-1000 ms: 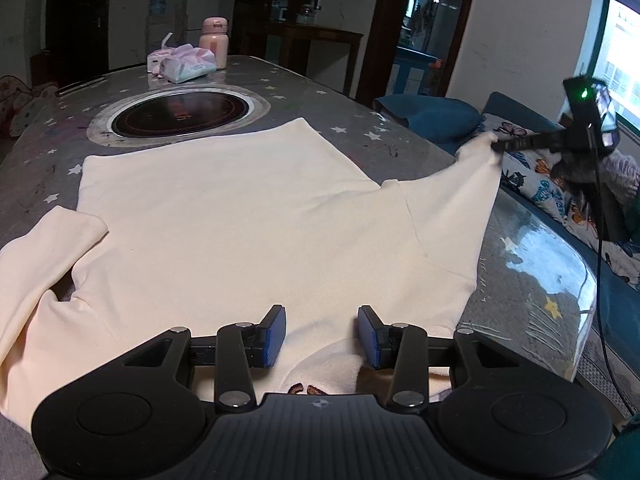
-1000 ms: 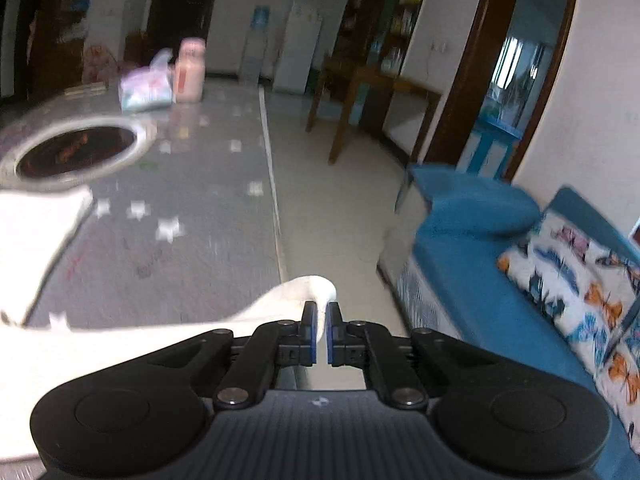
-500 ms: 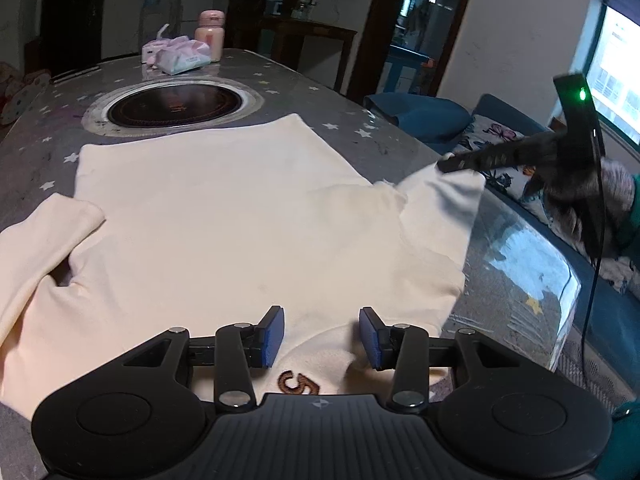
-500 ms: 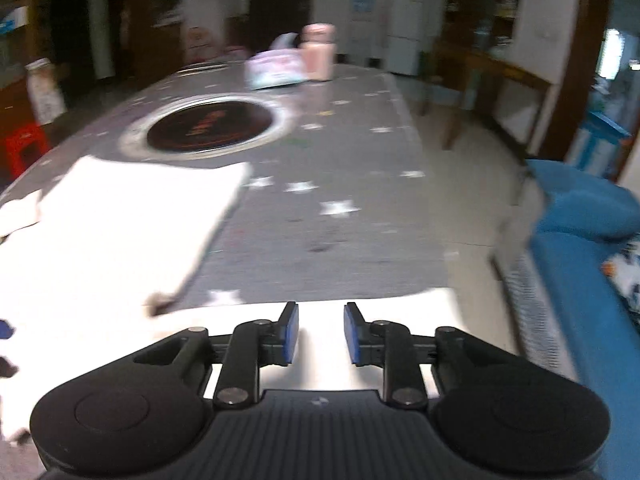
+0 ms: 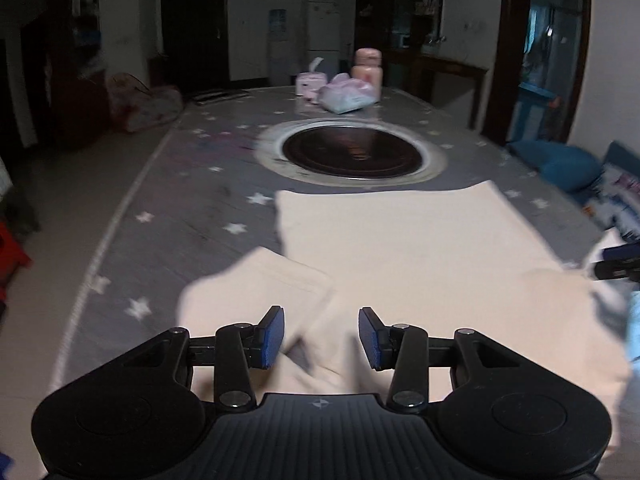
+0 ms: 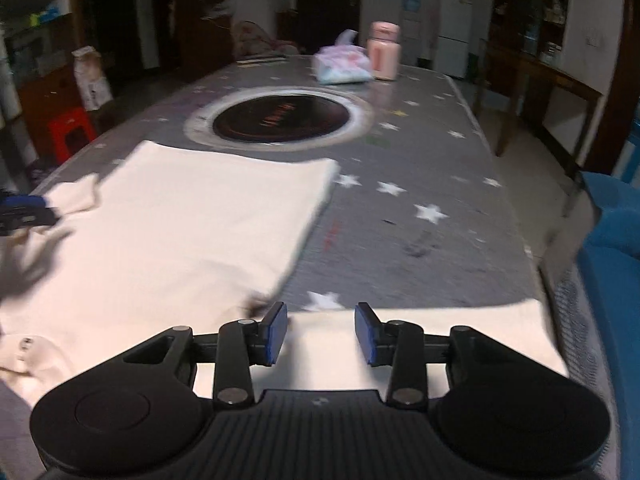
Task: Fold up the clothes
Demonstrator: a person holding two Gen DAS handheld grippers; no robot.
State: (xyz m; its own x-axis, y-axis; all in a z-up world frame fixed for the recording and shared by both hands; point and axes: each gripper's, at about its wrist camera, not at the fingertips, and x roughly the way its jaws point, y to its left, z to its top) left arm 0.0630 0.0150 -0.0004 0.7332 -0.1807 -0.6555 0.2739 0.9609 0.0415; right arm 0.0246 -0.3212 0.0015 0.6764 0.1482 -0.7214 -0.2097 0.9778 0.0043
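I see a cream sweater (image 5: 408,248) spread flat on a grey star-patterned table (image 6: 420,184), just in front of a round black cooktop (image 5: 352,154) set into it. My left tongs (image 5: 321,336) hover over the left sleeve (image 5: 256,284), partly open, gripping nothing. My right tongs (image 6: 321,333) are opening above the right sleeve (image 6: 440,332), pads clear of the cloth. A pink jar (image 6: 384,50) and tissue packs (image 6: 342,64) sit at the far end.
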